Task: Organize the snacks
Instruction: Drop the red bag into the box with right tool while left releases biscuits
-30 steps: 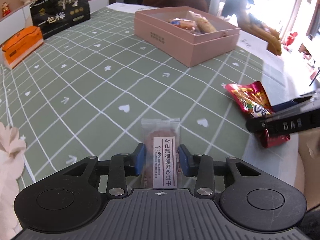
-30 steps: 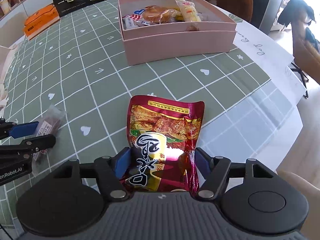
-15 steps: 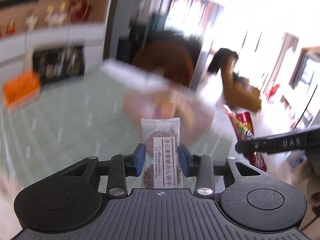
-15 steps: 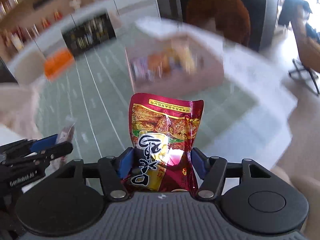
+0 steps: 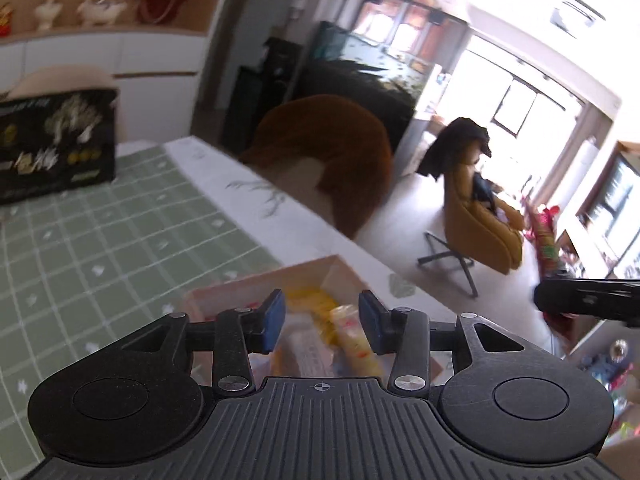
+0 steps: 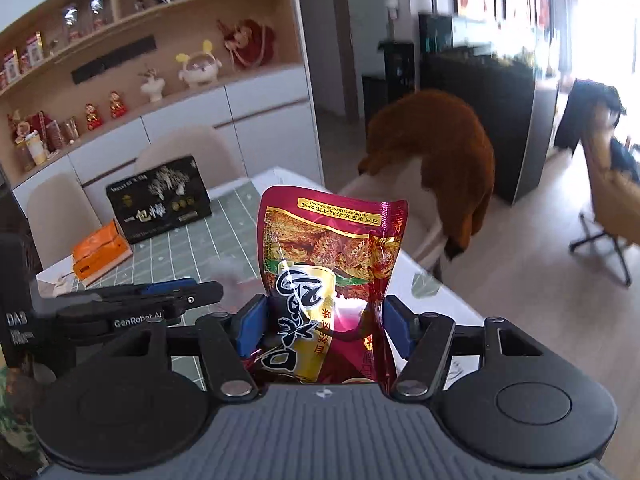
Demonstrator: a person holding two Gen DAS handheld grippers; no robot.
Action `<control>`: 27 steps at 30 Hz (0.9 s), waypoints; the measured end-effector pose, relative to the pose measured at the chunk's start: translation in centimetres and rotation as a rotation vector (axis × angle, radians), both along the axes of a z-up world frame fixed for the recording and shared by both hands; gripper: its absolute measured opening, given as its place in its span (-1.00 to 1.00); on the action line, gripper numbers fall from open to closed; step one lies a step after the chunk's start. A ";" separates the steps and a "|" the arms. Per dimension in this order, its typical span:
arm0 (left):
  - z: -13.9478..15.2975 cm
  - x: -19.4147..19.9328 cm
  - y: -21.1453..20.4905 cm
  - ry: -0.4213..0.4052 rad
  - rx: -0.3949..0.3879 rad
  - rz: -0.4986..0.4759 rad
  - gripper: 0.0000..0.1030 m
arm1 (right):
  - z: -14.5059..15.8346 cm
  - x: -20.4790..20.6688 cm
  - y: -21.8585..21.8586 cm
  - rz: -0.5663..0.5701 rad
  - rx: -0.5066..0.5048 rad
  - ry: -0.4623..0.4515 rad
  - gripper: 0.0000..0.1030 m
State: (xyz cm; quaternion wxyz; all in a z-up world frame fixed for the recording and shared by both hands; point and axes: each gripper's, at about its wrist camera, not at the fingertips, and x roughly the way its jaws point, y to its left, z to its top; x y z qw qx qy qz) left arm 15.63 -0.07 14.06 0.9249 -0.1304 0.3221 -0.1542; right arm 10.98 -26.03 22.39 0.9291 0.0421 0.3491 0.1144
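Two grippers, left gripper (image 5: pixel 322 322) opening over blurred, seemingly pink box (image 5: pixel 256 284), right gripper (image 6: pixel 323 326) clamping red pouch (image 6: pixel 328 256)

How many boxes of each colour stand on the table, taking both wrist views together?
Black box: 1
Orange box: 1
Pink box: 1
Total: 3

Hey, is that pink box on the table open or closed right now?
Open. The left wrist view looks straight into the pink box: no lid covers it, and yellow snack packets lie inside, though blurred.
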 end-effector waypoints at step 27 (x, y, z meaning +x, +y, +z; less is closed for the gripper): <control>-11.7 -19.1 9.1 -0.039 0.298 -0.008 -0.11 | -20.1 -11.2 12.9 -0.153 0.087 0.240 0.54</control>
